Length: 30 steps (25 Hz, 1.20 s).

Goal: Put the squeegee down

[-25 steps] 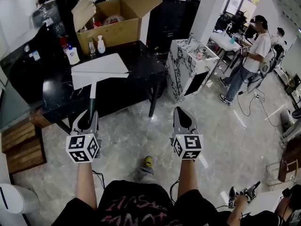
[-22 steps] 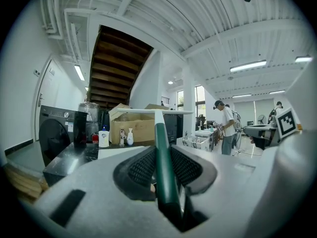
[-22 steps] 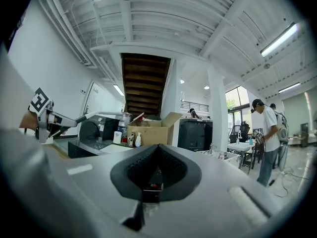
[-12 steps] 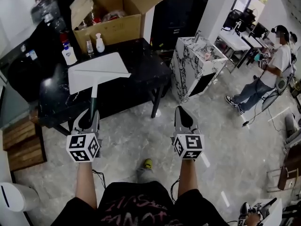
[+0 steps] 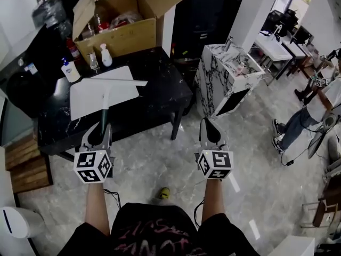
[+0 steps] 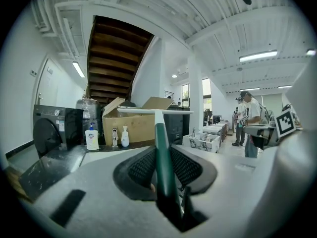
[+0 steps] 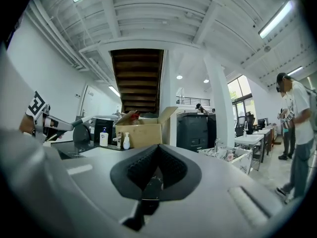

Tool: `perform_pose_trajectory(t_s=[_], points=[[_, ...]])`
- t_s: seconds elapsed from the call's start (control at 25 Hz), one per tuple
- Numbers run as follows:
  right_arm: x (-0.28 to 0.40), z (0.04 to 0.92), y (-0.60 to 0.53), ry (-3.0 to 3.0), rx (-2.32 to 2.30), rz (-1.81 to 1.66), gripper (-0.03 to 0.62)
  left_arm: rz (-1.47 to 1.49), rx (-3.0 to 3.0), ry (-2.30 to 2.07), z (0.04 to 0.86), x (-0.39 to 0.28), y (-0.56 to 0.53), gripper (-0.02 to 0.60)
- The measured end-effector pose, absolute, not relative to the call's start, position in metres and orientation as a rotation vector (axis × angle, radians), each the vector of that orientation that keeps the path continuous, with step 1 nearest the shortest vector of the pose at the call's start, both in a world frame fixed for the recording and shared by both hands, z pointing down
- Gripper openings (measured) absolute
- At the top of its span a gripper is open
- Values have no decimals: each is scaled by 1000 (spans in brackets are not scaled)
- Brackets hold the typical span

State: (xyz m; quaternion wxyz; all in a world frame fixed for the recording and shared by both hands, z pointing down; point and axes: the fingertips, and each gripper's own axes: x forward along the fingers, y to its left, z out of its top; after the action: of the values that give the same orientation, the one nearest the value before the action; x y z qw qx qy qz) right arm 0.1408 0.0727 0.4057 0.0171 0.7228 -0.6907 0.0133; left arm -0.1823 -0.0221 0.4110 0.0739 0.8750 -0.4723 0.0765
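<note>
The table (image 5: pixel 162 92) is closer to me now. My left gripper (image 5: pixel 101 128) clamps the squeegee (image 5: pixel 105 101) by its handle, blade above the table's front edge, not put down yet. My right gripper (image 5: pixel 209 124) is closed and empty.

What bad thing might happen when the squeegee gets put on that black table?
The squeegee's wide blade sticks far out from the left gripper, so it might knock over the bottles standing near the box. Held only by its thin green handle, it might also twist or slip and land hard on the table.
</note>
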Motion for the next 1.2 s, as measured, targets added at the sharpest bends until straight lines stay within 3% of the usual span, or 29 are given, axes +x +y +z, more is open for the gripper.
perform_pose_trajectory(t_s=[0.68, 1.2], points=[[164, 422, -25, -2252, 2144, 71, 2, 236, 2624, -1483, 408, -142, -94, 99], [183, 432, -135, -2189, 2142, 76, 2, 233, 2638, -1409, 422, -114, -213, 100]])
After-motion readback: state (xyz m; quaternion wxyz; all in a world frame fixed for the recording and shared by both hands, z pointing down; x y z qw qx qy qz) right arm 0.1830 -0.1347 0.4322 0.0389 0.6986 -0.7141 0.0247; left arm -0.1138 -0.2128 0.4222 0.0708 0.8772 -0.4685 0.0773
